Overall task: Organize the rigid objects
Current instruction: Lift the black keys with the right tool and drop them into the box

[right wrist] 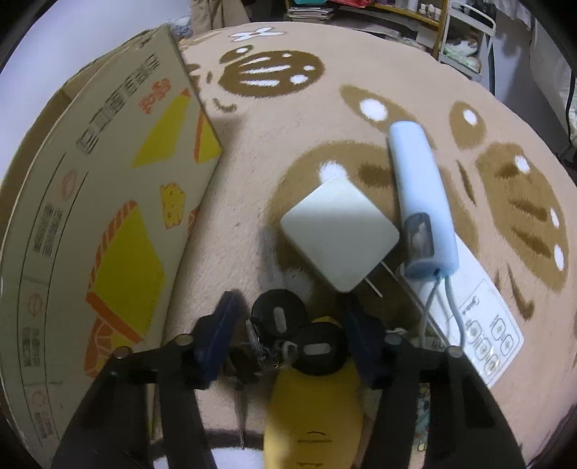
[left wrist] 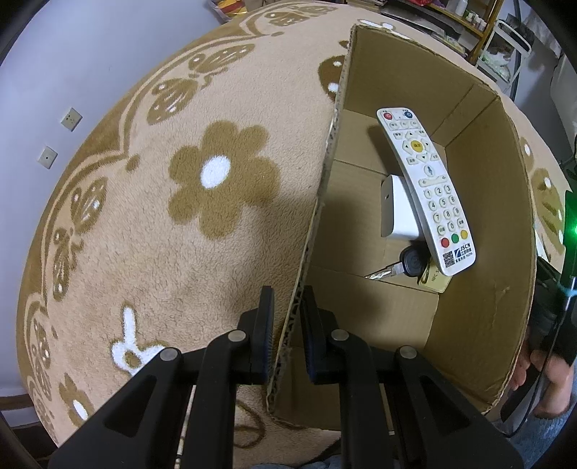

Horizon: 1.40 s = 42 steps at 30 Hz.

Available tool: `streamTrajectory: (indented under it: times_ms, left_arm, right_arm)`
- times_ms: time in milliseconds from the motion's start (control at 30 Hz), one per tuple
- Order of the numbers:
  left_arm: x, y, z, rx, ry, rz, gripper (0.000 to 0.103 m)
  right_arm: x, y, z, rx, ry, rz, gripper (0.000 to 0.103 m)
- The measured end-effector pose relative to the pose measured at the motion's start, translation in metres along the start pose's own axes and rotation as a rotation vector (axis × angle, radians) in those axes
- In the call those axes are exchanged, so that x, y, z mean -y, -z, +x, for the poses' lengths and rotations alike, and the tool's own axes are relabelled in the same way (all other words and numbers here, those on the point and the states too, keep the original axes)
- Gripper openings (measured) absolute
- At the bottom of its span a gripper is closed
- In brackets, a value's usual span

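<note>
An open cardboard box [left wrist: 479, 223] stands on a beige patterned blanket. In it lie a white remote [left wrist: 425, 187], a white adapter [left wrist: 396, 209] and a black-headed key [left wrist: 407, 263] on a gold padlock [left wrist: 436, 279]. My left gripper [left wrist: 288, 317] is shut on the box's near wall. In the right wrist view my right gripper [right wrist: 292, 335] is open around a bunch of black-headed keys [right wrist: 299, 335] with a yellow plush charm [right wrist: 313, 407]. Beyond them lie a white charger [right wrist: 339, 234], a light-blue cylinder [right wrist: 422, 202] and a flat white remote [right wrist: 483, 324].
The box's printed outer side [right wrist: 108, 216] stands just left of my right gripper. Shelves with clutter [right wrist: 414, 14] stand behind the blanket. A white wall with sockets [left wrist: 57, 137] is at the left. A hand [left wrist: 541, 378] shows past the box's right wall.
</note>
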<state>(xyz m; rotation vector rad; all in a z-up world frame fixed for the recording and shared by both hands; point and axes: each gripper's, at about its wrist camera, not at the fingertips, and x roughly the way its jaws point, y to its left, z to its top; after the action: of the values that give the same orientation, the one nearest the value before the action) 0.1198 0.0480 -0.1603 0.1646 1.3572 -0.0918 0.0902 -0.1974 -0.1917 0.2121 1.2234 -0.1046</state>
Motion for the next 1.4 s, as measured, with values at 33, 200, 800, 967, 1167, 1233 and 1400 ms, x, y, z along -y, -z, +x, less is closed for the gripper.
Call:
streamTrajectory:
  times_ms: [33,200,800,967,1167,1233,1400]
  left_arm:
    - [0.000,0.000,0.001,-0.002,0.001,-0.001,0.015]
    - [-0.002,0.000,0.001,-0.005,0.006,-0.006,0.016]
    - [-0.002,0.000,0.003,-0.006,0.002,-0.002,0.016]
    - [-0.002,0.000,0.003,-0.006,0.002,-0.003,0.016]
    - [-0.002,0.001,0.003,-0.008,0.000,-0.002,0.016]
    - [-0.002,0.001,0.003,-0.009,0.001,-0.003,0.016]
    - [-0.002,0.001,0.004,-0.009,0.003,-0.004,0.016]
  right_arm:
    - [-0.004,0.002,-0.001,0.002,0.012,-0.020,0.054]
    - [-0.008,0.003,-0.007,-0.005,0.003,-0.006,0.039]
    - [-0.031,0.015,-0.030,0.053,-0.113,-0.021,0.009]
    - [-0.016,0.006,-0.061,0.139,-0.129,0.032,0.009]
    - [-0.011,-0.003,-0.100,0.237,-0.150,0.047,0.009]
    - [-0.011,-0.007,-0.110,0.271,-0.147,0.038,0.009]
    - [-0.015,-0.023,-0.117,0.322,-0.155,0.015,0.009]
